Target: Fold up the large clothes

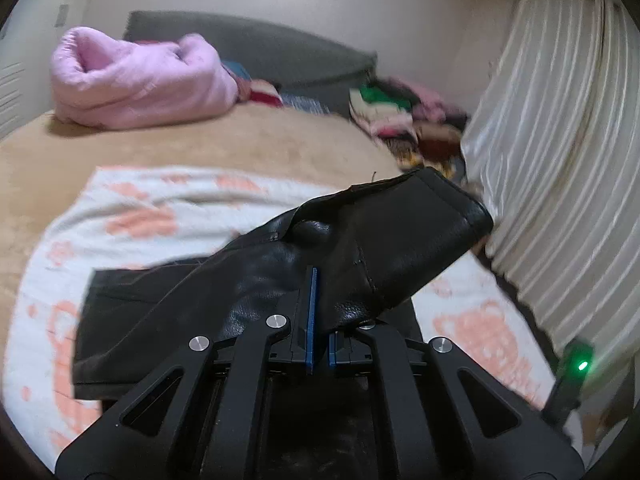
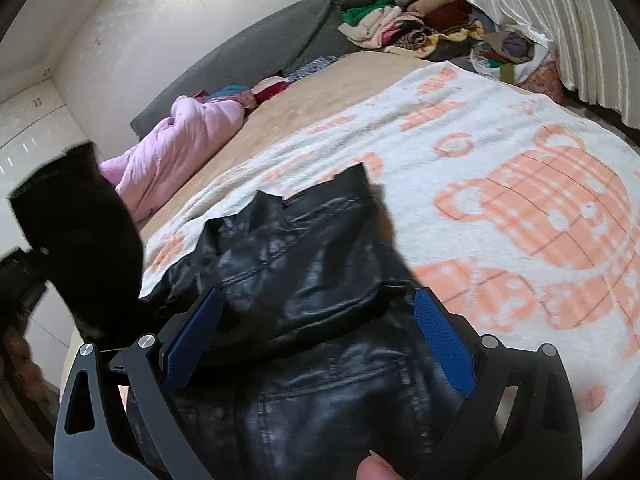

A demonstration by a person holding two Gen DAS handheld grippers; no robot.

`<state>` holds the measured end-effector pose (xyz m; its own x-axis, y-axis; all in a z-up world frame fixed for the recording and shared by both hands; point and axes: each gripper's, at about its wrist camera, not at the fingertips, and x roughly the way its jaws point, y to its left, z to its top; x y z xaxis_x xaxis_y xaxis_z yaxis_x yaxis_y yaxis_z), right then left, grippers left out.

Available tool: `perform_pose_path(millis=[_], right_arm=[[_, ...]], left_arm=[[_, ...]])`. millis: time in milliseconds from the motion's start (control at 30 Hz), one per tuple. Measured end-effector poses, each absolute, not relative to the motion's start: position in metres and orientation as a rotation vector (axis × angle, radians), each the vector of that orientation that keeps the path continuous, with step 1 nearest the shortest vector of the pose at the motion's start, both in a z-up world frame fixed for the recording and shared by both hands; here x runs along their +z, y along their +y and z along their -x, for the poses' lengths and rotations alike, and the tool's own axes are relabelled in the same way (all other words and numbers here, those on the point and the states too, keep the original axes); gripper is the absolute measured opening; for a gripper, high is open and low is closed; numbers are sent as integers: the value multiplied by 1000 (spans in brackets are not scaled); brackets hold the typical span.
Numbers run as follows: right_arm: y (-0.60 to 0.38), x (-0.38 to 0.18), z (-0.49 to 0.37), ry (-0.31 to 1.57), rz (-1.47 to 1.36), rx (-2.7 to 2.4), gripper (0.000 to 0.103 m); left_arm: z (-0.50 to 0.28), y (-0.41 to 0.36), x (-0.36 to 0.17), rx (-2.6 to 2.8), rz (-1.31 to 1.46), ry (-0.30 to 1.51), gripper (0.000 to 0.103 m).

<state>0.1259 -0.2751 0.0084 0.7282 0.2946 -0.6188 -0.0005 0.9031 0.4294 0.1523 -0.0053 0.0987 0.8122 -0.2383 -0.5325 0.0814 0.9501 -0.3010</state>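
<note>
A bed fills the room, its tan cover (image 1: 248, 148) overlaid with a white blanket (image 2: 500, 128) printed in orange. Nearest, the left claw (image 1: 320, 320) has its blue pads pinched tight on a sleeve of the black leather jacket (image 1: 360, 240), which lifts off the blanket and juts up and right ahead of the fingers. The right claw (image 2: 320, 332) stands wide open, its fingers either side of the jacket's crumpled body below. To its right the blanket lies bare out to the bed's edge. Beyond both claws: a pink quilt (image 1: 136, 80) far left, a dark pillow (image 1: 280, 52), a heap of mixed clothes (image 2: 424, 16) by the pleated curtain (image 1: 560, 140)
</note>
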Motion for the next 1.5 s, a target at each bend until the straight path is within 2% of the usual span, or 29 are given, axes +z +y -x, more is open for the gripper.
perform_pose_path(millis=[333, 433, 467, 500, 567, 667, 733, 767, 800, 867, 1100, 1200, 1233, 1267, 1367, 1500], right_arm=[[-316, -3, -122, 742, -485, 101, 96], [-319, -6, -123, 748, -491, 96, 96], [-320, -7, -123, 751, -491, 100, 96], [-318, -7, -124, 756, -488, 107, 96], [-313, -7, -126, 765, -479, 122, 96], [-303, -9, -131, 785, -462, 152, 96], [-293, -10, -135, 805, -459, 187, 96], [-287, -11, -137, 814, -460, 208, 96], [-282, -12, -140, 826, -471, 242, 96], [-273, -15, -147, 858, -514, 313, 86], [-234, -34, -181, 997, -546, 392, 79], [-227, -38, -192, 1019, -553, 369, 72], [-223, -39, -197, 1025, -545, 367, 63], [-220, -40, -200, 1036, -532, 363, 53], [-205, -30, -202, 999, -446, 396, 10], [-188, 21, -204, 841, -294, 453, 6]], left_arm=[[-174, -54, 9, -244, 204, 779, 2], [-174, -63, -15, -240, 160, 817, 5], [-173, -67, -18, -237, 145, 824, 10], [-172, -69, -23, -236, 131, 835, 21], [-169, -70, -31, -235, 105, 863, 34], [-162, -70, -39, -240, 67, 881, 40], [-154, -72, -41, -261, 23, 889, 54], [-151, -73, -42, -271, 1, 894, 75], [-147, -73, -41, -281, -12, 891, 84], [-137, -73, -40, -319, -26, 887, 86], [-105, -31, -19, -329, 22, 865, 92], [-100, 12, -6, -246, 77, 838, 92], [-98, 28, -2, -220, 100, 826, 92], [-96, 47, 2, -180, 129, 811, 92], [-93, 99, 15, -50, 200, 772, 93], [-95, 155, 27, 82, 292, 735, 93]])
